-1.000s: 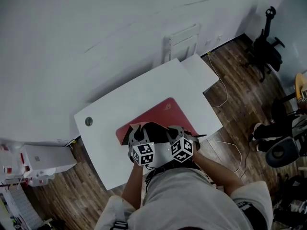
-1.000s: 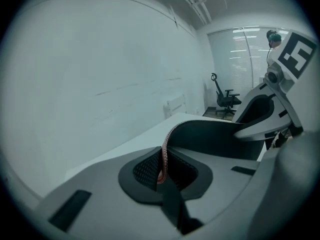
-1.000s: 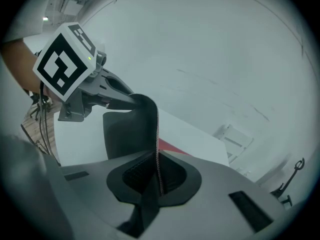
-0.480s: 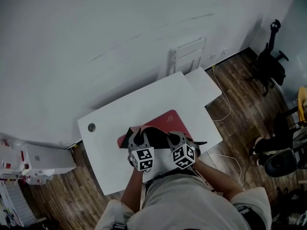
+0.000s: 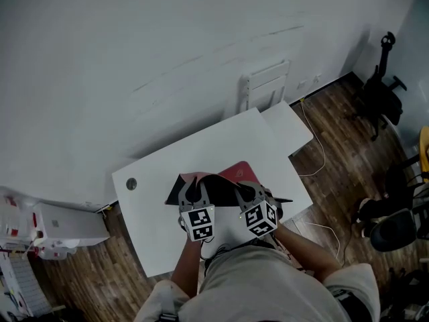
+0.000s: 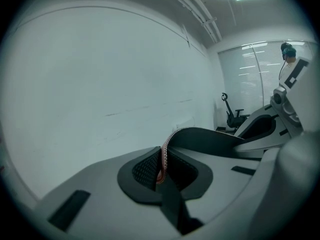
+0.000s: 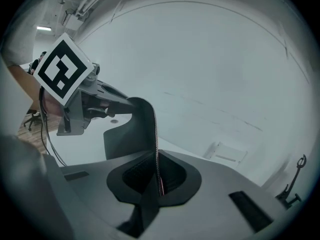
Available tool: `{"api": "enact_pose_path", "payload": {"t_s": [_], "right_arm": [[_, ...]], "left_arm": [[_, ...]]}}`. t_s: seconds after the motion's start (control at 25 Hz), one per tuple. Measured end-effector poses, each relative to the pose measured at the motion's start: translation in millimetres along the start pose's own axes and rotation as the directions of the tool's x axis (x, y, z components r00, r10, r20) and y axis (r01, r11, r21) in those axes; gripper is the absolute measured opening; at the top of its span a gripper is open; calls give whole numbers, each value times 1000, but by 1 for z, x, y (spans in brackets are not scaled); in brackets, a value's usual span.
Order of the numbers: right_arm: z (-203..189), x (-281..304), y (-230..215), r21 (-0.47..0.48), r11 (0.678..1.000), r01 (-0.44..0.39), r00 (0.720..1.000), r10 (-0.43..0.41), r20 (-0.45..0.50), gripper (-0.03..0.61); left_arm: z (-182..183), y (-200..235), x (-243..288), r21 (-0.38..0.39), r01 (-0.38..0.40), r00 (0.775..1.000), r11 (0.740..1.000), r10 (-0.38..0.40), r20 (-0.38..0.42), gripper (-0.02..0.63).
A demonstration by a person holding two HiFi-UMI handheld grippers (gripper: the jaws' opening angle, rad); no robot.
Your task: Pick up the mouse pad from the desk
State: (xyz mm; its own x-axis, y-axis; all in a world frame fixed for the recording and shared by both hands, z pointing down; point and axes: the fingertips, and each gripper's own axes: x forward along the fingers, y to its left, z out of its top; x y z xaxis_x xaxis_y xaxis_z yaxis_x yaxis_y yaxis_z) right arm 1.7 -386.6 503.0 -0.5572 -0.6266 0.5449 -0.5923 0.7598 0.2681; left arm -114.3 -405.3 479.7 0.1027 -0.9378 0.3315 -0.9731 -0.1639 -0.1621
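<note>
The left gripper and right gripper, each pinched nearly closed on the mouse pad's near edge, had lifted it higher off the desk. Its far end seemingly still touched, so the pickup was nearly done.

Left gripper and right gripper side by side just below frame centre in the head view, pointing up-frame. Jaws of each nearly together, pinched on the thin mouse pad edge. Left forearm and right forearm converging from the bottom edge.
</note>
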Motion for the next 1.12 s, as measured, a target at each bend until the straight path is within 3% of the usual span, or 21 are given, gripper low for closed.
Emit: {"api": "enact_pose_path", "payload": {"t_s": [0.4,0.68,1.12], "right_arm": [[32,1,-23,-22,999,34,997,-33,66,51],[54,-2,-44,12,996,83,991,-84,108,51],[97,-18,-72,54,986,157,967,-165,193,51]], "left_arm": [[35,14,1,1,-49,997,999,49,56,28],[65,17,4,-30,-70,992,997,73,100,28],[105,17,-12,-17,-74,981,997,76,178,28]]}}
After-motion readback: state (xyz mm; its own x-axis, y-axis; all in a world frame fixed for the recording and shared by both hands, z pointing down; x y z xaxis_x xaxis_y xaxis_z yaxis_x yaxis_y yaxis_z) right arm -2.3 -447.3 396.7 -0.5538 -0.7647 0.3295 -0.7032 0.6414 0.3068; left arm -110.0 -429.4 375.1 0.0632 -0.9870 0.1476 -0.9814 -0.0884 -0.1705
